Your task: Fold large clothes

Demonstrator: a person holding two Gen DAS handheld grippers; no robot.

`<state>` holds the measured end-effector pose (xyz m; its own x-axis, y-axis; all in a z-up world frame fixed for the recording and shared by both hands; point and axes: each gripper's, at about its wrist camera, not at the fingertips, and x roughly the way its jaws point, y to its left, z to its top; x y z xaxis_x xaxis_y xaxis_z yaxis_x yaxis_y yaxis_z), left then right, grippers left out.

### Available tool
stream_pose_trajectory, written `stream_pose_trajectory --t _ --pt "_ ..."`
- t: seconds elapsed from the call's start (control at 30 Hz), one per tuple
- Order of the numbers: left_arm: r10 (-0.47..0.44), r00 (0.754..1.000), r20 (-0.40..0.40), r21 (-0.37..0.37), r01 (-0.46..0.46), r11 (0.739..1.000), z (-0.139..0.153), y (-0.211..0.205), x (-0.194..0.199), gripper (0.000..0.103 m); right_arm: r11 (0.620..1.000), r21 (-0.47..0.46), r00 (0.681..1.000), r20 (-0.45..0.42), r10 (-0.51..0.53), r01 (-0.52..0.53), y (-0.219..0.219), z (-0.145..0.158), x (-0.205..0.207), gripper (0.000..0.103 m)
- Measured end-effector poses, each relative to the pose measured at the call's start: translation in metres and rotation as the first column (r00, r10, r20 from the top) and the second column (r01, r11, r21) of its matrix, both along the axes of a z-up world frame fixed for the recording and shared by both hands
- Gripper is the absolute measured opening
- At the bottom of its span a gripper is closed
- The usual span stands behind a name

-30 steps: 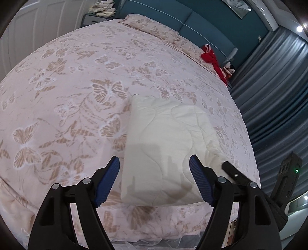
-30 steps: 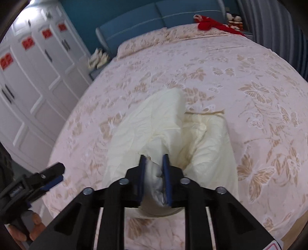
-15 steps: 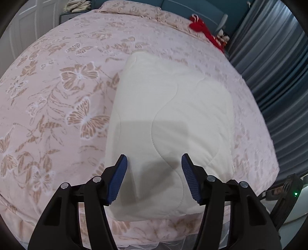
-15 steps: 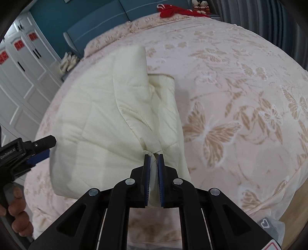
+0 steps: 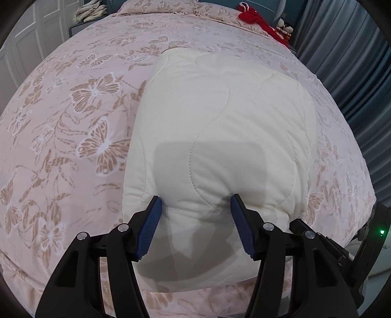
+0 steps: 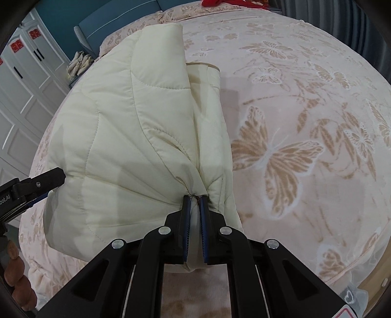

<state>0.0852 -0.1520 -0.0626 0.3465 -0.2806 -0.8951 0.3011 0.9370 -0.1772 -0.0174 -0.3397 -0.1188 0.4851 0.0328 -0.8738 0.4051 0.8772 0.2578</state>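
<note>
A cream quilted garment [image 5: 224,137] lies folded in a thick rectangle on the bed; it also fills the left half of the right wrist view [image 6: 136,137]. My left gripper [image 5: 195,208] is open, its blue pads on either side of the garment's near edge, pressing into the padding. My right gripper [image 6: 194,203] is shut on a bunched near corner of the garment, with fabric pinched between the pads. The left gripper [image 6: 36,186] shows at the garment's left edge in the right wrist view.
The bed has a pink bedspread [image 5: 73,122] with tan butterflies. Pillows [image 5: 158,5] and a red item [image 5: 256,17] lie at the headboard. Grey curtains [image 5: 354,61] hang on the right, white wardrobes [image 6: 22,73] on the left. The bed's near edge is just below both grippers.
Both grippers have moved down and forward to the garment. The lifted fabric in the right gripper has been laid over the pile. The left gripper's pads now straddle the near edge.
</note>
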Motion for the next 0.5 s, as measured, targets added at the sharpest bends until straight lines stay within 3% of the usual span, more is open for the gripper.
stream_pose_trajectory --t 0.33,0.5 --pt "-0.001 1.000 -0.015 0.019 0.002 1.000 -0.013 -0.005 0.005 0.057 1.000 0.012 1.000 -0.014 0.013 -0.012 -0.002 -0.005 0.007 0.006" --pt "0.003 0.999 -0.032 0.003 -0.003 1.000 -0.015 -0.001 0.011 0.057 0.989 0.149 1.000 0.011 -0.014 0.012 -0.021 0.002 0.002 0.006"
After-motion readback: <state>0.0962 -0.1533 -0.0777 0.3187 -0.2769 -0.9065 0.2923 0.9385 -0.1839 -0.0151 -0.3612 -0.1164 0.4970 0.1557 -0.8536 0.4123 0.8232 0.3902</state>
